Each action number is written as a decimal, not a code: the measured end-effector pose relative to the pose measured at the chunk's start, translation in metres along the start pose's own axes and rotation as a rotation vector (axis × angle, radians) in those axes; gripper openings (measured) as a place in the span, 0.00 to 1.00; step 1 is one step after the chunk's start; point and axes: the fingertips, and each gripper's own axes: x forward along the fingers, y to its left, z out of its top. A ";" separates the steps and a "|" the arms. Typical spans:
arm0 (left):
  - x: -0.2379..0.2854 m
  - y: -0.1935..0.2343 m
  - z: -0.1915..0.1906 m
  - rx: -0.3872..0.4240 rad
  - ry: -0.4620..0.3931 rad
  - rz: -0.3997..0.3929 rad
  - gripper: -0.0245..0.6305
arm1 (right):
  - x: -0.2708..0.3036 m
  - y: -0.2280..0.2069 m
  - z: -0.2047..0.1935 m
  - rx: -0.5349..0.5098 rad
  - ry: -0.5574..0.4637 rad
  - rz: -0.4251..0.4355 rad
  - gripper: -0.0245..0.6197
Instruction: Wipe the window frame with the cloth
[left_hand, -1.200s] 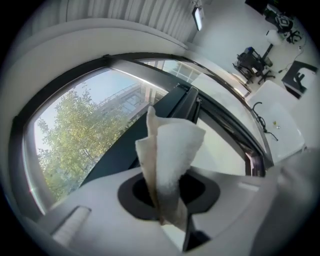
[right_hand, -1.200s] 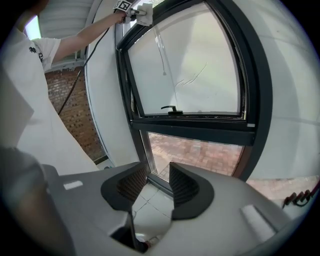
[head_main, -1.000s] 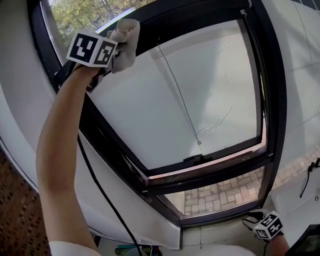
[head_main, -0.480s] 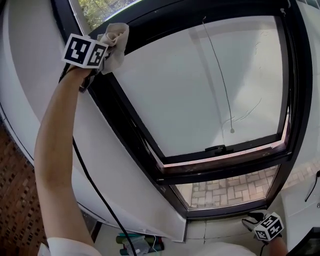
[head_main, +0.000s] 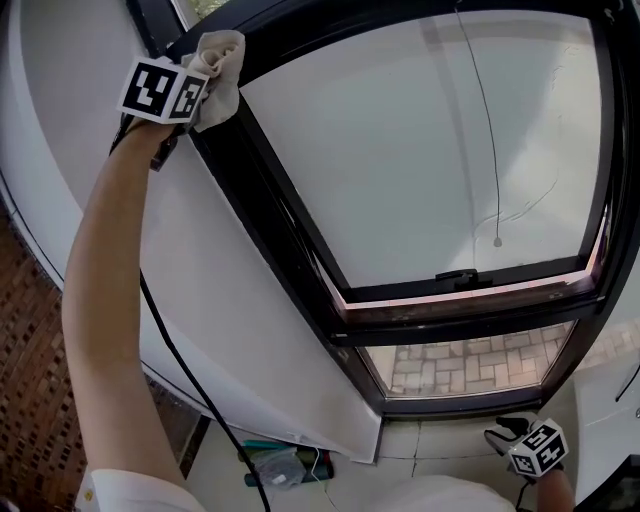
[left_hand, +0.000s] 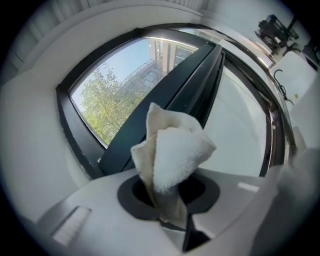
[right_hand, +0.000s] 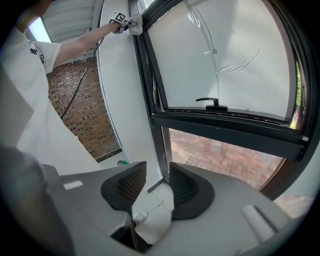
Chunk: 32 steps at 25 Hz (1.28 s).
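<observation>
The left gripper is raised to 11 o'clock in the head view, at the end of an outstretched arm. Its fingers are clamped on a bunched white cloth. The cloth lies against the upper corner of the black window frame, at the frame's 11 o'clock. The right gripper hangs low at 5 o'clock, well apart from the frame. Its fingers are slightly parted and hold nothing.
</observation>
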 end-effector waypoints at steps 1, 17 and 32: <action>0.000 -0.001 0.000 0.018 0.000 0.004 0.18 | 0.001 0.002 0.000 0.000 0.003 0.007 0.26; 0.028 -0.139 -0.090 0.200 0.080 0.011 0.18 | -0.014 0.002 -0.014 -0.025 0.054 0.040 0.26; 0.063 -0.342 -0.238 0.172 0.181 -0.167 0.18 | -0.023 0.005 -0.028 -0.016 0.096 0.035 0.26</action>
